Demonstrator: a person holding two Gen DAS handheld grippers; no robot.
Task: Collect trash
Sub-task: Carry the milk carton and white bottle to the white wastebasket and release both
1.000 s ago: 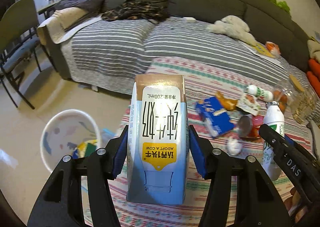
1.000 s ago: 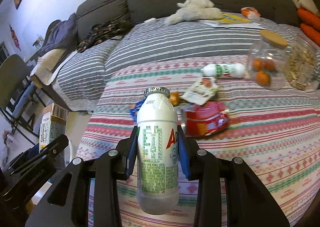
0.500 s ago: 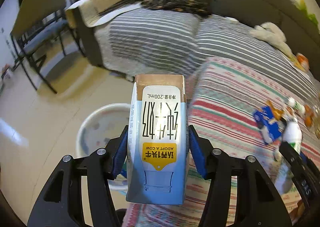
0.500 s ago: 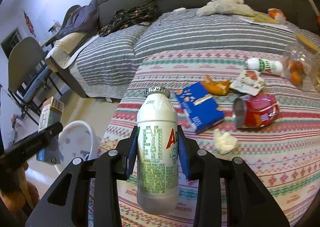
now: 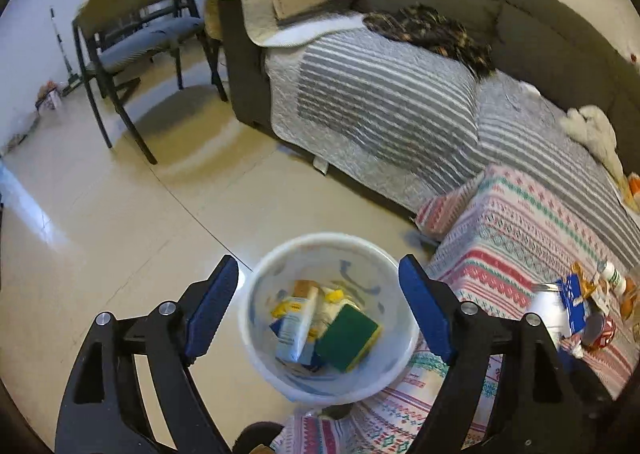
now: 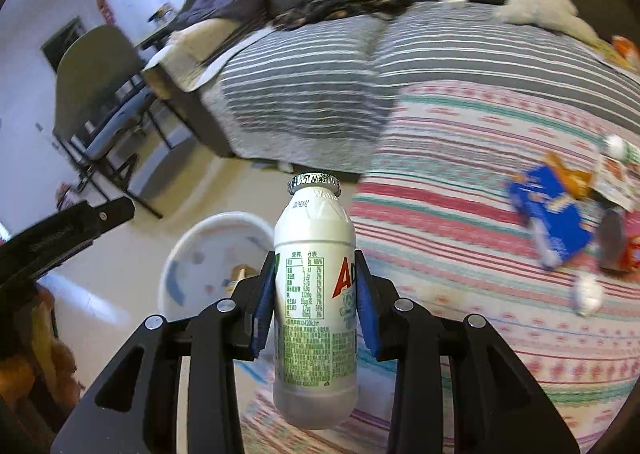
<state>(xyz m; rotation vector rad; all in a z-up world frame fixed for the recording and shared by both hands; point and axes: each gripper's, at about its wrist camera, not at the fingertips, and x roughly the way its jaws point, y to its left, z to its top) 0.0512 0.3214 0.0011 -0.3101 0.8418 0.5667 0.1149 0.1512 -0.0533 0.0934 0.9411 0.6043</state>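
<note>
- Left gripper (image 5: 318, 308): jaws wide apart with nothing between them, having just been opening; it hangs directly above the white bin (image 5: 256, 294) on the tiled floor (image 5: 120, 214).
- Milk carton (image 5: 296, 328): pale blue, lying inside the bin on other rubbish, next to a green and yellow sponge (image 5: 347, 336).
- Right gripper (image 6: 316, 308): its blue pads clamp the sides of a white drink bottle (image 6: 314, 294), which stands upright between them with its foil cap (image 6: 314, 180) at the top.
- In the right wrist view the bin (image 6: 188, 250) sits low and to the left of the bottle, beside the edge of the patterned cloth (image 6: 460, 214).
- Remaining rubbish on the patterned cloth, right wrist view: a blue box (image 6: 554, 214), an orange wrapper (image 6: 568, 174), a red can (image 6: 618, 246) lying on its side and a crumpled white tissue (image 6: 588, 294); all blurred.
- Background: grey sofa (image 5: 540, 22) under a striped cover (image 5: 380, 102), a chair (image 5: 136, 22) at left, a white soft toy (image 5: 592, 126) at right.
</note>
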